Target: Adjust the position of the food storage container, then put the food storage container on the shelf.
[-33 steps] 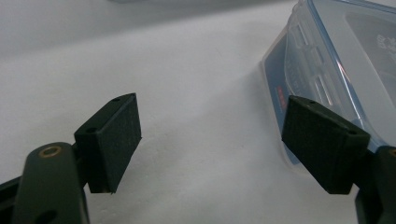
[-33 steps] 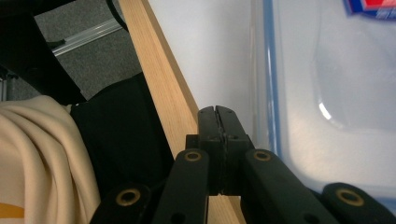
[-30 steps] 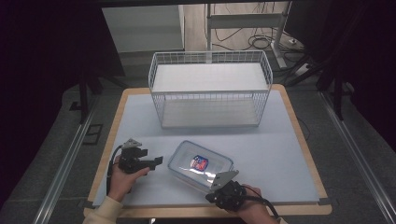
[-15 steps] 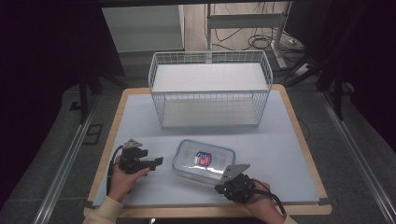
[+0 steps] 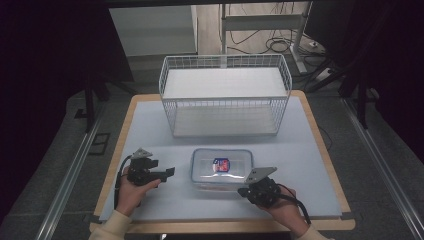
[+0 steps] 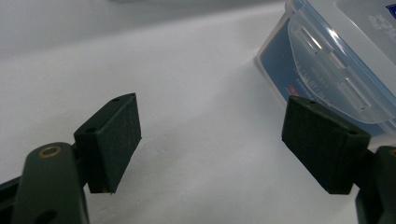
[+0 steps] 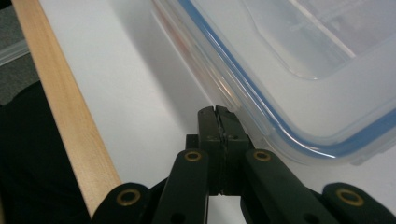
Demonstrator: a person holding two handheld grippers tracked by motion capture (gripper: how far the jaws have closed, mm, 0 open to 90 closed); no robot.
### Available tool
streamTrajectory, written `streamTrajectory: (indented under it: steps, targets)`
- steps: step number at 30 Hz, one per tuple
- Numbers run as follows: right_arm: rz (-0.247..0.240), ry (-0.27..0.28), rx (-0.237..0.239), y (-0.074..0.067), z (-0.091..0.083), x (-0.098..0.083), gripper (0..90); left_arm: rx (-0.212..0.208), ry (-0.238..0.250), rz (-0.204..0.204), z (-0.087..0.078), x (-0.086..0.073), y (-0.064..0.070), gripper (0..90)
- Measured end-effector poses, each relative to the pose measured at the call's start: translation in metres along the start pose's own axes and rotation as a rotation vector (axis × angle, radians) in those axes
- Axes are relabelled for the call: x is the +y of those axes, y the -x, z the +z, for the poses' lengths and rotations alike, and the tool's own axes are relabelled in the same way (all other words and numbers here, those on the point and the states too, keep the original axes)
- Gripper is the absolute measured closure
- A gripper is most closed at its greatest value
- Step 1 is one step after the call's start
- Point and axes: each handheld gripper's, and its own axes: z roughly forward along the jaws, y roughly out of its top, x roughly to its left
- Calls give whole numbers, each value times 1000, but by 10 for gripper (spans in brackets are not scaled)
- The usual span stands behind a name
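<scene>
A clear plastic container [image 5: 221,169] with a blue-sealed lid and a red and blue label lies flat on the white mat, near the front. My left gripper [image 5: 169,173] is held just to its left, jaws wide open and pointing at it. In the left gripper view that gripper [image 6: 217,140] holds nothing, and the container [image 6: 345,60] lies ahead on the right. My right gripper [image 5: 243,191] is at the container's front right corner. In the right gripper view its jaws [image 7: 216,112] are shut with nothing between them, tips right beside the container's rim [image 7: 280,116].
A white wire basket [image 5: 225,95] stands behind the container, at the back of the mat [image 5: 150,130]. The table's wooden front edge [image 7: 65,116] runs close beside my right gripper. Dark floor and metal rails [image 5: 70,170] flank the table.
The right gripper has moved to the right along the container's front side. The container has turned to lie squarer to the table. The left gripper has hardly moved.
</scene>
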Motion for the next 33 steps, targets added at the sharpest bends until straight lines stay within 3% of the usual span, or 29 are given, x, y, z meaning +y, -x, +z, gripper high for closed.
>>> streamTrajectory:
  steps: [7,10,15,19,22,25,30,33]
  targets:
    - [7,7,28,1,-3,-3,900,1,-8,3,1,0,0,196]
    - [32,22,36,3,-15,-8,900,-3,2,-2,-1,1,2,196]
    - [121,39,-33,33,-36,-23,900,-4,1,-3,-2,2,2,196]
    - [202,58,-94,57,-40,-33,900,-9,9,3,-4,3,6,195]
    - [228,75,-119,68,-42,-36,900,-17,11,-3,-2,4,8,195]
    - [258,89,-117,76,-43,-37,900,-19,3,1,0,4,8,195]
    - [269,95,-121,79,-43,-38,899,-25,9,-17,-2,3,7,195]
    - [282,111,-106,80,-45,-39,829,-38,14,-24,-3,4,7,195]
